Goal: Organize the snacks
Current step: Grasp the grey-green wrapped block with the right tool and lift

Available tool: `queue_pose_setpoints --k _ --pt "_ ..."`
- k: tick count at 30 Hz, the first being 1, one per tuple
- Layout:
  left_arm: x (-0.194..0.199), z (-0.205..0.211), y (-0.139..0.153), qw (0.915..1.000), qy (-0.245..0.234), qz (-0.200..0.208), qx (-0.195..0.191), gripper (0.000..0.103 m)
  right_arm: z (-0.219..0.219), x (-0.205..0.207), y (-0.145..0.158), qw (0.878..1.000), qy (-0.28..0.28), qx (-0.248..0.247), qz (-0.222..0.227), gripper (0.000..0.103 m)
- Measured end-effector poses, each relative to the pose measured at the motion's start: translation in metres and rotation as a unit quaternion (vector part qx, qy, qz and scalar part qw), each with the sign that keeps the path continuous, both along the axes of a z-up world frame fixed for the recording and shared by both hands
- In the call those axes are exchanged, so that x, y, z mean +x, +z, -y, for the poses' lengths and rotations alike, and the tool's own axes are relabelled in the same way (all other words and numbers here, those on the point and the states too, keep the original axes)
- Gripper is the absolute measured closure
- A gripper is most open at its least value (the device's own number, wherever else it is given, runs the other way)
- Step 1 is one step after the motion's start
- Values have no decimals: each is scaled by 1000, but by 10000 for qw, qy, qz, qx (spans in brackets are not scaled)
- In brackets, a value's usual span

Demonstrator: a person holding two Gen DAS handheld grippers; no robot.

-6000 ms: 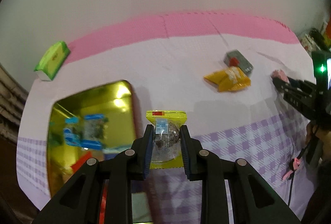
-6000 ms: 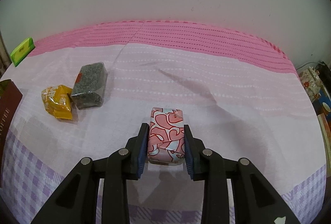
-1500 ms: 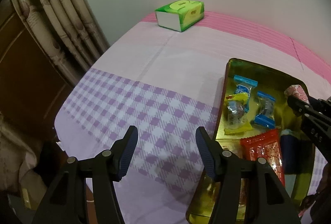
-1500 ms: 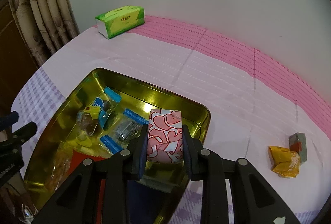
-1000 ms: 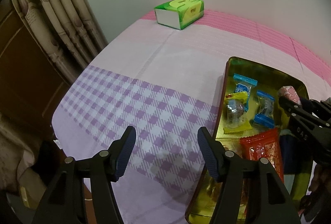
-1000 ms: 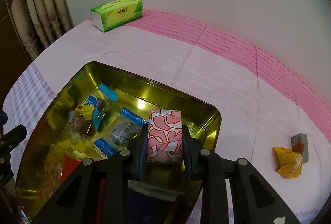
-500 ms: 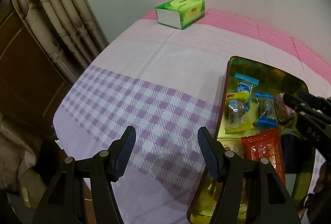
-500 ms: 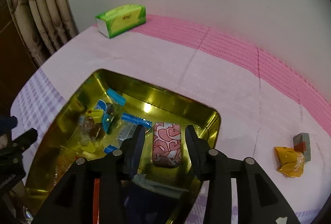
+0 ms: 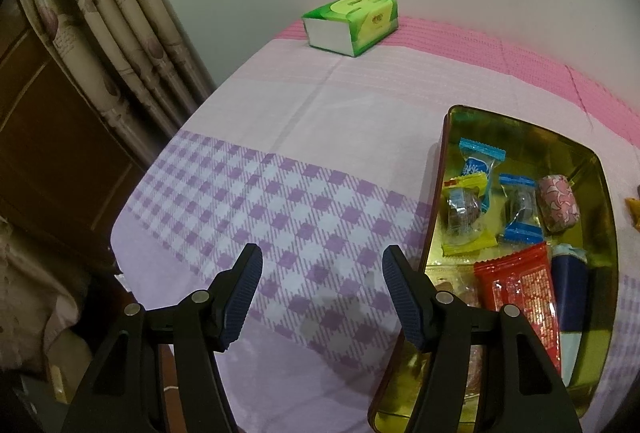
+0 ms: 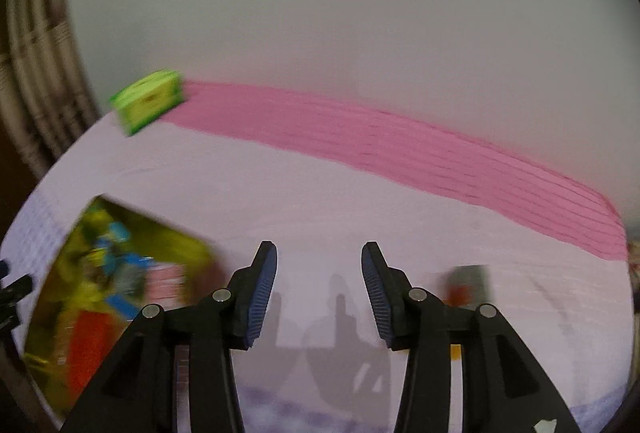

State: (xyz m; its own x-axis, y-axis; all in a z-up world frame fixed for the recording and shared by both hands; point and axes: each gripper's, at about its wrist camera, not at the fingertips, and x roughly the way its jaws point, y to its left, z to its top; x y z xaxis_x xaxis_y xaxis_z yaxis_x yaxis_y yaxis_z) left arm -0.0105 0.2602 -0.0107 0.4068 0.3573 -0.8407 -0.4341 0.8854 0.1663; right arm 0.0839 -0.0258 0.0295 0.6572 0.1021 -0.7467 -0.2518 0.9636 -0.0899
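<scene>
where blurred, seemingly glossy gold tin [image 10: 60, 273]

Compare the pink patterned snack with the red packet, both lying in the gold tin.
The pink patterned snack is a small, plump, rounded parcel; the red packet is a larger, flat pouch. The pink one has pale wrapping with pink swirls; the red one is shiny foil with fine print. The pink one lies toward the far end of the gold tin, the red one nearer the camera. Both are wrapped and rest on the tin's floor.

1 gold tin [image 9: 605, 193], 7 snacks inside, 1 tissue box [image 9: 351, 24].
</scene>
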Motion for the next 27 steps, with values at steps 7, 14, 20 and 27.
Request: queue_pose_setpoints --k 7,14,20,27 --pt "1 1 1 9998 -75 2 -179 39 80 35 -19 9963 -781 -82 -351 56" --pt "1 7 9 9995 -149 238 -170 36 112 47 -46 9936 -899 -17 -689 56" --pt "2 8 10 9993 -149 339 -77 34 118 50 -60 9941 -789 19 -745 58" --pt "4 10 6 9996 51 218 -162 34 131 41 -68 9947 -675 345 -689 69"
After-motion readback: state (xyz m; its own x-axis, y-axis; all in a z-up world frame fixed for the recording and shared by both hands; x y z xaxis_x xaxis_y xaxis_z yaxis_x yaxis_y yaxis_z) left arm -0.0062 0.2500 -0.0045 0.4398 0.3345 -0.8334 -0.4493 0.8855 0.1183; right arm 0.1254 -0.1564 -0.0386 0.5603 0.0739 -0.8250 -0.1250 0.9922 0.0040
